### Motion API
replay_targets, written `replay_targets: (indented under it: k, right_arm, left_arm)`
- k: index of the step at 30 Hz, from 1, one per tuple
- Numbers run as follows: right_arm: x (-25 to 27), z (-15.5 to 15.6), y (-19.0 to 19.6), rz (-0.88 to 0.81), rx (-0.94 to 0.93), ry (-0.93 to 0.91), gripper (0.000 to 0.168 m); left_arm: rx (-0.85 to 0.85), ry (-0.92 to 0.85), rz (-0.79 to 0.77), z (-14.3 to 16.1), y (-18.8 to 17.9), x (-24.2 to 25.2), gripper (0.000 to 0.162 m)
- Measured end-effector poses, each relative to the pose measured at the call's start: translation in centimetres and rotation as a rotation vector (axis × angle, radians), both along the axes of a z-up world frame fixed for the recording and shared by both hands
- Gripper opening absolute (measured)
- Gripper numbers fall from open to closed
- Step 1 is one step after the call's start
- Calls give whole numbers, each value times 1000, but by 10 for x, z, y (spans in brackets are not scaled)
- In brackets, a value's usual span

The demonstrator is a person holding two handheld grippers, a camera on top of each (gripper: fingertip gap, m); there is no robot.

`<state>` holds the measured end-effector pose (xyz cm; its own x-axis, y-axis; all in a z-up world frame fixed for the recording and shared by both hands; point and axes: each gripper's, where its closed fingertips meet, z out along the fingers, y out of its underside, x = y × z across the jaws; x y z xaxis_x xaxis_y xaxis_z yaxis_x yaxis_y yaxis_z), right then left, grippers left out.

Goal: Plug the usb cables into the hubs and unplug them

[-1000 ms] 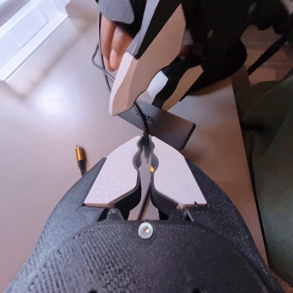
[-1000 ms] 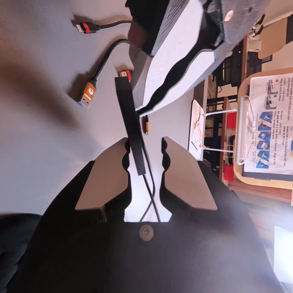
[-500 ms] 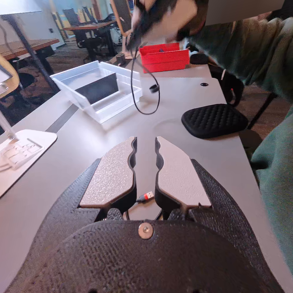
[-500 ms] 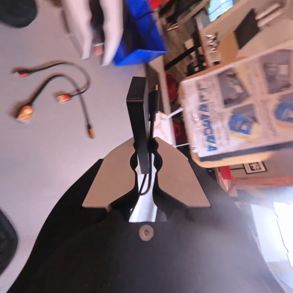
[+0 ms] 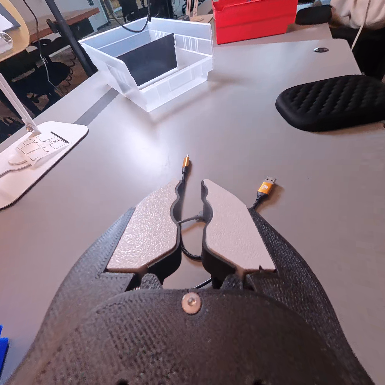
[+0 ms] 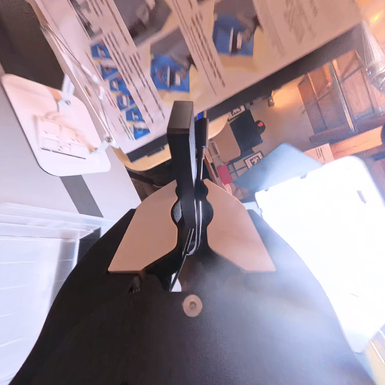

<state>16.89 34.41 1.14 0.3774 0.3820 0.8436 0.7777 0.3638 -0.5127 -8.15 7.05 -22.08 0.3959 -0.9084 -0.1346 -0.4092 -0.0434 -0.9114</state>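
My left gripper point(image 5: 190, 183) is open and holds nothing, low over the grey table point(image 5: 229, 135). A black braided cable with a small orange plug point(image 5: 186, 162) lies on the table and runs under the gap between my fingers without being pinched. Its orange USB-A plug point(image 5: 266, 187) lies just right of my right finger. My right gripper point(image 6: 190, 184) is shut on a slim black hub point(image 6: 181, 141), held up in the air end-on. The hub's own thin black cable and plug point(image 6: 201, 129) are pinched alongside it.
A clear plastic bin point(image 5: 154, 62) with a black divider stands ahead, a red bin point(image 5: 254, 20) behind it. A black cushioned pad point(image 5: 333, 102) lies at the right. A white stand base point(image 5: 41, 145) sits at the left, with instruction sheets point(image 6: 166, 52) on it. One gripper's finger ends stand about 45 cm off the other's.
My right gripper closed on the hub and lifted it off the table, swinging round. My left gripper let go of the hub's thin cable, opened, and moved over the orange-plug cable.
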Motion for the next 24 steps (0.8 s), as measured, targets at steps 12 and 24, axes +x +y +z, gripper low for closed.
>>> replay_targets:
  k: [12,24]
  right_arm:
    - [113,-263,88,-488,-786,-281,17]
    - [8,-160,43,-195,-674,20,56]
  left_arm:
    - [-22,71,-10,-25,7,1,11]
    - [0,81,66,-25,17,-10,17]
